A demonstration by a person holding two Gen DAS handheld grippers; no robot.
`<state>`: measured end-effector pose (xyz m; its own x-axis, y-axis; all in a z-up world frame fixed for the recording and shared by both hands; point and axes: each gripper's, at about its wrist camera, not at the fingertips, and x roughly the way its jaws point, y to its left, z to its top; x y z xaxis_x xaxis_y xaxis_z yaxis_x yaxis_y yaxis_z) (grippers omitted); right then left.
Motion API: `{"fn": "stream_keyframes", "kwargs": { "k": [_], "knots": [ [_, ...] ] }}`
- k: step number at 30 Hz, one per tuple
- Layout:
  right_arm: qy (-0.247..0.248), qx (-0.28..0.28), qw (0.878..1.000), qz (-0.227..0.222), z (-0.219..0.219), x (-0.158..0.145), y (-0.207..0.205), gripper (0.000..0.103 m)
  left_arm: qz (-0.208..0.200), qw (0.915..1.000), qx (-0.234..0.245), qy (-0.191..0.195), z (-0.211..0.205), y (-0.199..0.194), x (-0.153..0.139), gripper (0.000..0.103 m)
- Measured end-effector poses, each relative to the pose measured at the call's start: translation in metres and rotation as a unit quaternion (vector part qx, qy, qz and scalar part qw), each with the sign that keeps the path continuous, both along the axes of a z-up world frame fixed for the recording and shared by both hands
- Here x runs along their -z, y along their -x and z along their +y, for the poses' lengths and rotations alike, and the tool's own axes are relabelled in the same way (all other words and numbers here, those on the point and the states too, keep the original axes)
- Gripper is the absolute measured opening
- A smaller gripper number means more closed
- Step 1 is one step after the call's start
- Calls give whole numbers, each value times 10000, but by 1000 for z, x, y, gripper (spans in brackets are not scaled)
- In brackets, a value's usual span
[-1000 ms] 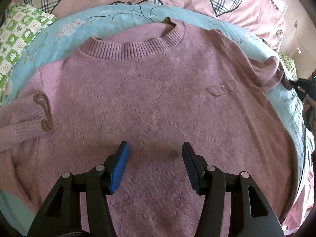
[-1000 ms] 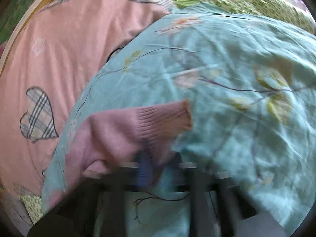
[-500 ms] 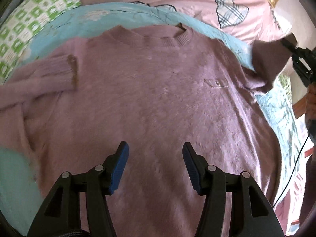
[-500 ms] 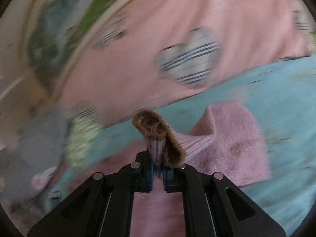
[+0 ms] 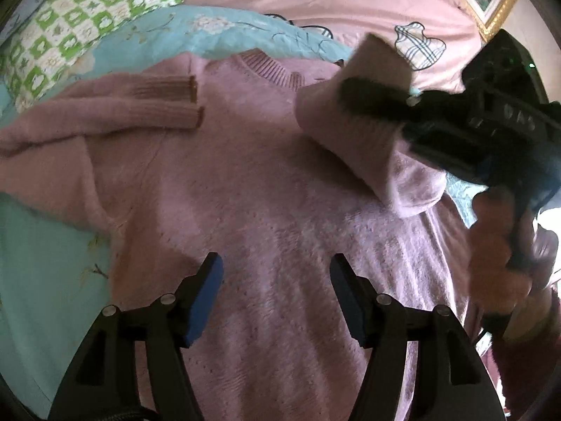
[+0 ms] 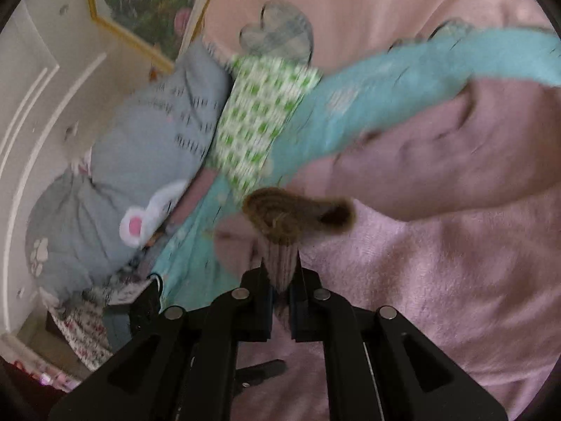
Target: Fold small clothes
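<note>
Above the sweater [image 5: 266, 210], the right hand-held gripper [image 6: 282, 273] pinches the sleeve cuff [image 6: 298, 215] mid-fold, next laying it across the chest; the left hand-held gripper [image 5: 275, 273] hovers spread.

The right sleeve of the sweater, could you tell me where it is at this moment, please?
The right sleeve is lifted over the sweater's chest, right of the collar in the left wrist view, its cuff pinched in the right tongs.
</note>
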<state>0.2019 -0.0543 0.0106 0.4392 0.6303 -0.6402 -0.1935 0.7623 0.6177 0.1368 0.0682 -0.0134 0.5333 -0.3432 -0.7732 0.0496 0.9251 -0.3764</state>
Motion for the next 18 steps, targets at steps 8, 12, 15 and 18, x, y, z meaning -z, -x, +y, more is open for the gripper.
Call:
{"fn": "stream_keyframes", "kwargs": {
  "k": [8, 12, 15, 18],
  "knots": [
    [-77, 53, 9966, 813, 6, 46, -7, 40, 224, 9987, -70, 445, 15, -15, 15, 76],
    [-283, 232, 9973, 643, -18, 33, 4, 51, 275, 9989, -89, 370, 13, -37, 17, 79],
    [-232, 451, 9977, 444, -35, 19, 11, 51, 319, 9989, -177, 302, 10, -58, 21, 80],
    [-84, 811, 9963, 260, -64, 6, 23, 51, 317, 9985, -286, 329, 11, -74, 24, 80]
  ]
}}
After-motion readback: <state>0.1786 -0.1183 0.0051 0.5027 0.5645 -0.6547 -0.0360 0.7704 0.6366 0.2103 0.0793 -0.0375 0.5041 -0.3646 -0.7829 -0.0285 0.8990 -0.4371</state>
